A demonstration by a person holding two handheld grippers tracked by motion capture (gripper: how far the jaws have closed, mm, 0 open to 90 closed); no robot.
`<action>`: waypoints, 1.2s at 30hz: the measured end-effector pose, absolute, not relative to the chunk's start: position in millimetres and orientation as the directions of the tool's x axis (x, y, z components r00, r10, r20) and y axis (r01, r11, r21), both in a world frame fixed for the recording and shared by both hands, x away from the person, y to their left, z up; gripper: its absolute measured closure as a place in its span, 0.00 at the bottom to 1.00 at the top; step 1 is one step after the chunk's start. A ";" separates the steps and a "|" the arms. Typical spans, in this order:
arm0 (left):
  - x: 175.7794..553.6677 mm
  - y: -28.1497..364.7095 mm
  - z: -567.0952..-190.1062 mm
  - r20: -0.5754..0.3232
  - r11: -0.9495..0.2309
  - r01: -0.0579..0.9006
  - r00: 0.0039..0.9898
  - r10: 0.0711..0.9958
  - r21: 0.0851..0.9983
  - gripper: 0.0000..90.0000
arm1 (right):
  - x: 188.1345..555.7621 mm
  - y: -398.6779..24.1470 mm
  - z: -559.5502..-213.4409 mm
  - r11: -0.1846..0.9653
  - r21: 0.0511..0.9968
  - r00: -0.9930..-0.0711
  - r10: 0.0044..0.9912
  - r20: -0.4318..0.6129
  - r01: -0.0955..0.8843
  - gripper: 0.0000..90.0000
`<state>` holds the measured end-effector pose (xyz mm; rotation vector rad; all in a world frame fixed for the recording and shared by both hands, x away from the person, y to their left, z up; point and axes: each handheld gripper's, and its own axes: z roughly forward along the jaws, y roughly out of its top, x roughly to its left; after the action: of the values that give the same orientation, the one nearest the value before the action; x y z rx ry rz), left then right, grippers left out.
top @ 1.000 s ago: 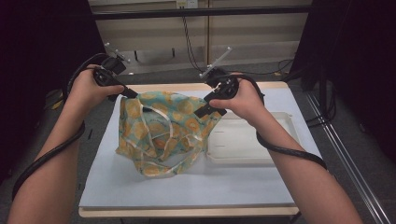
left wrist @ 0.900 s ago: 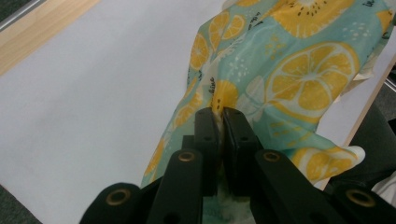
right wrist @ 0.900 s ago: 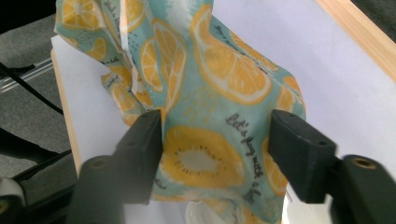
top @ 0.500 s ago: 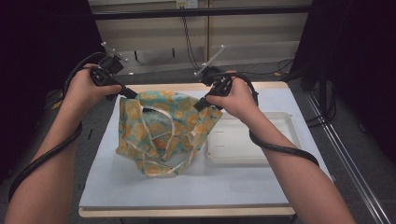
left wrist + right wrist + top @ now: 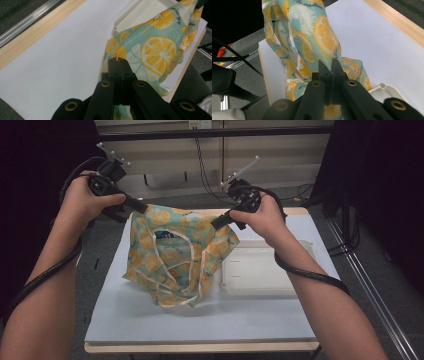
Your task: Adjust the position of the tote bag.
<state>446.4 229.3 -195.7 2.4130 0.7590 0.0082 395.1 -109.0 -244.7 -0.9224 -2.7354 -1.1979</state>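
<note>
cloth bag [image 5: 175, 257] lifted higher | both claws clamped | tray [image 5: 260, 272] unmoved

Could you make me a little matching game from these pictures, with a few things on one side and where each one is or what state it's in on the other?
Things:
1. teal fabric bag printed with orange slices
2. shallow white plastic tray
3. left gripper
4. white table top

States:
A. flat on the table, right of the bag
B. hanging, held up at two corners
C. framed by a wooden edge
D. fingers clamped on cloth

Pairs: 1-B, 2-A, 3-D, 4-C
</note>
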 end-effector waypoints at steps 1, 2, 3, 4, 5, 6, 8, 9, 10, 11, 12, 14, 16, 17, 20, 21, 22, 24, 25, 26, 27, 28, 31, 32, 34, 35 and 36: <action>446.4 229.3 -195.7 -0.167 -0.655 0.519 0.836 0.522 0.550 1.00 | 395.1 -109.0 -244.7 0.532 0.666 -0.826 0.510 0.240 0.523 1.00; 448.2 228.0 -196.7 -0.163 -0.650 0.517 0.835 0.525 0.557 1.00 | 395.9 -109.4 -245.0 0.532 0.662 -0.822 0.516 0.242 0.528 1.00; 449.4 227.0 -197.9 -0.167 -0.648 0.521 0.833 0.528 0.556 1.00 | 397.8 -110.3 -246.4 0.525 0.661 -0.813 0.531 0.238 0.536 1.00; 450.6 225.6 -200.3 -0.168 -0.649 0.526 0.831 0.531 0.550 1.00 | 399.6 -111.3 -247.9 0.527 0.662 -0.816 0.527 0.237 0.533 1.00; 453.5 222.7 -207.0 -0.175 -0.645 0.537 0.824 0.539 0.543 1.00 | 400.8 -111.8 -249.8 0.519 0.659 -0.808 0.536 0.246 0.545 1.00; 453.5 222.7 -207.0 -0.175 -0.645 0.537 0.824 0.539 0.543 1.00 | 400.8 -111.8 -249.8 0.519 0.659 -0.808 0.536 0.246 0.545 1.00; 455.9 220.4 -213.4 -0.169 -0.655 0.536 0.826 0.538 0.532 1.00 | 404.4 -112.7 -258.7 0.516 0.643 -0.794 0.549 0.259 0.566 1.00; 456.7 219.5 -216.7 -0.172 -0.658 0.537 0.827 0.536 0.528 1.00 | 404.4 -112.7 -258.7 0.516 0.643 -0.794 0.549 0.259 0.566 1.00; 457.5 219.1 -220.2 -0.172 -0.661 0.538 0.827 0.536 0.523 1.00 | 405.3 -113.0 -262.2 0.518 0.641 -0.795 0.550 0.257 0.566 1.00; 458.8 218.6 -227.8 -0.182 -0.665 0.547 0.823 0.537 0.508 0.99 | 405.7 -112.6 -268.7 0.529 0.629 -0.795 0.549 0.259 0.570 1.00; 458.8 218.6 -227.8 -0.182 -0.665 0.547 0.823 0.537 0.508 0.98 | 405.7 -112.6 -268.7 0.529 0.629 -0.795 0.549 0.259 0.570 1.00; 458.8 218.3 -235.5 -0.188 -0.670 0.554 0.821 0.539 0.495 0.95 | 405.3 -110.8 -276.4 0.531 0.623 -0.795 0.544 0.268 0.574 1.00; 458.3 218.9 -240.0 -0.196 -0.668 0.560 0.817 0.542 0.490 0.93 | 404.7 -110.1 -277.2 0.529 0.620 -0.792 0.545 0.275 0.579 1.00; 457.1 219.0 -241.9 -0.210 -0.654 0.577 0.806 0.554 0.489 0.83 | 404.2 -108.8 -279.1 0.536 0.615 -0.794 0.543 0.273 0.578 1.00; 453.5 223.8 -240.1 -0.193 -0.645 0.573 0.804 0.563 0.505 0.65 | 403.4 -107.8 -280.1 0.554 0.611 -0.802 0.541 0.253 0.566 1.00; 452.3 225.5 -238.1 -0.184 -0.642 0.568 0.805 0.565 0.514 0.60 | 403.1 -107.6 -280.2 0.554 0.611 -0.802 0.542 0.252 0.566 1.00; 450.5 227.6 -235.5 -0.184 -0.641 0.564 0.807 0.561 0.521 0.60 | 403.1 -107.6 -280.2 0.554 0.611 -0.802 0.542 0.252 0.566 1.00; 444.7 232.8 -228.6 -0.171 -0.632 0.543 0.817 0.551 0.553 0.44 | 402.5 -108.0 -281.1 0.563 0.605 -0.805 0.540 0.247 0.563 1.00; 444.7 232.8 -228.6 -0.171 -0.632 0.543 0.817 0.551 0.553 0.41 | 402.5 -108.0 -281.1 0.563 0.605 -0.805 0.540 0.247 0.563 1.00; 442.8 234.6 -226.2 -0.160 -0.636 0.533 0.821 0.548 0.558 0.41 | 402.4 -108.0 -281.5 0.560 0.606 -0.804 0.541 0.249 0.565 1.00; 438.3 237.6 -222.0 -0.155 -0.624 0.525 0.822 0.549 0.579 0.34 | 402.0 -107.8 -282.8 0.554 0.604 -0.798 0.544 0.258 0.573 1.00; 438.3 237.6 -222.0 -0.155 -0.624 0.525 0.822 0.549 0.579 0.34 | 402.0 -107.9 -283.3 0.560 0.602 -0.802 0.542 0.253 0.569 1.00; 432.9 243.1 -216.7 -0.152 -0.612 0.511 0.827 0.541 0.603 0.32 | 401.6 -107.9 -283.6 0.559 0.602 -0.800 0.545 0.253 0.571 1.00; 431.2 244.5 -215.1 -0.136 -0.627 0.494 0.837 0.530 0.602 0.30 | 401.5 -108.1 -283.8 0.561 0.602 -0.801 0.543 0.250 0.568 1.00; 426.8 245.9 -212.8 -0.113 -0.641 0.480 0.843 0.526 0.599 0.28 | 401.3 -108.1 -284.0 0.560 0.601 -0.800 0.544 0.252 0.570 1.00; 424.0 246.1 -212.0 -0.108 -0.637 0.482 0.839 0.533 0.602 0.27 | 401.3 -108.1 -284.0 0.560 0.600 -0.799 0.544 0.255 0.572 1.00; 422.6 247.4 -210.6 -0.086 -0.656 0.467 0.846 0.526 0.592 0.27 | 401.3 -108.1 -284.0 0.560 0.600 -0.799 0.544 0.255 0.572 1.00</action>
<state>422.6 247.4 -210.6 2.3983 0.7208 0.1230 401.3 -108.1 -284.0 -0.9810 -2.7388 -1.0758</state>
